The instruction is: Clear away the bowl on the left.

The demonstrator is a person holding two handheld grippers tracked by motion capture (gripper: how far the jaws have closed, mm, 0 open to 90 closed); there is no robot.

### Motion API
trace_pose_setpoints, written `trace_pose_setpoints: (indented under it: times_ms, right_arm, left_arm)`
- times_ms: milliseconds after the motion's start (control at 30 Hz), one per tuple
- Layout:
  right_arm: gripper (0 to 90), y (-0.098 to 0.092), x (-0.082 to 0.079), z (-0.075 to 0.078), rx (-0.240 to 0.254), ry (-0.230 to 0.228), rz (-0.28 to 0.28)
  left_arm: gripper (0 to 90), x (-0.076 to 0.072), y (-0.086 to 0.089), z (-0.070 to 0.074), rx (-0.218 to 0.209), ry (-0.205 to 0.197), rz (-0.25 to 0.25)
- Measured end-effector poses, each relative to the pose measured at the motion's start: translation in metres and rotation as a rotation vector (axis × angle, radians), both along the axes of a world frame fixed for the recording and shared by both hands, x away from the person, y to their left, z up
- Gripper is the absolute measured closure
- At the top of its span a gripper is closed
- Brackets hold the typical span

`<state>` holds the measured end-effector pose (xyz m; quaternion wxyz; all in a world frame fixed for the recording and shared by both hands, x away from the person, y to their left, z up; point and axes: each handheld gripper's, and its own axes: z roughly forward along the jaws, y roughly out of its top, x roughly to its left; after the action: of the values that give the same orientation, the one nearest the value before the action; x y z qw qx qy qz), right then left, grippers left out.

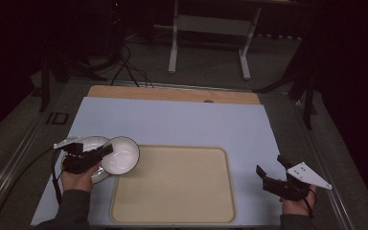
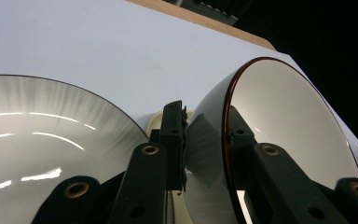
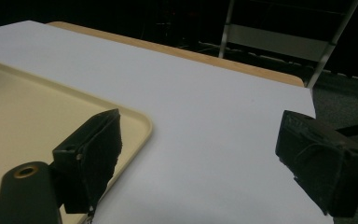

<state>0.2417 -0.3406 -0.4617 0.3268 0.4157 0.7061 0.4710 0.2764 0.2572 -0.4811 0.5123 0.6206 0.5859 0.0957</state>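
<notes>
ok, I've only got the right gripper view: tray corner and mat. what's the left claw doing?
Observer: The left claw is shut on the rim of a white bowl, one jaw inside, one outside.
Operator: bowl flat?
Observer: No, it's tilted, at the left edge of the tray.
Operator: anything else over there?
Observer: A white plate lies on the mat, left of the tray, right beside the bowl.

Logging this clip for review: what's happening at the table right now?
A person works with two hand-held grippers. The left gripper is clamped on the rim of a white bowl, holding it tilted at the left edge of the beige tray, with a plate just behind it. The right gripper is open and empty, right of the tray.
</notes>
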Motion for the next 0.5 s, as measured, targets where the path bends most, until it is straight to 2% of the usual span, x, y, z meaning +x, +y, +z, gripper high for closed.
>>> trace_pose_setpoints:
  times_ms: [333,500]
  right_arm:
    - [14.0,0.0,0.0,0.0,-0.001,0.0,0.0]
    - [14.0,0.0,0.0,0.0,-0.001,0.0,0.0]
  left_arm:
    - [75.6,0.002,-0.011,-0.001,0.002,0.003,-0.04]
    - [75.5,0.002,-0.012,-0.001,-0.008,-0.001,-0.038]
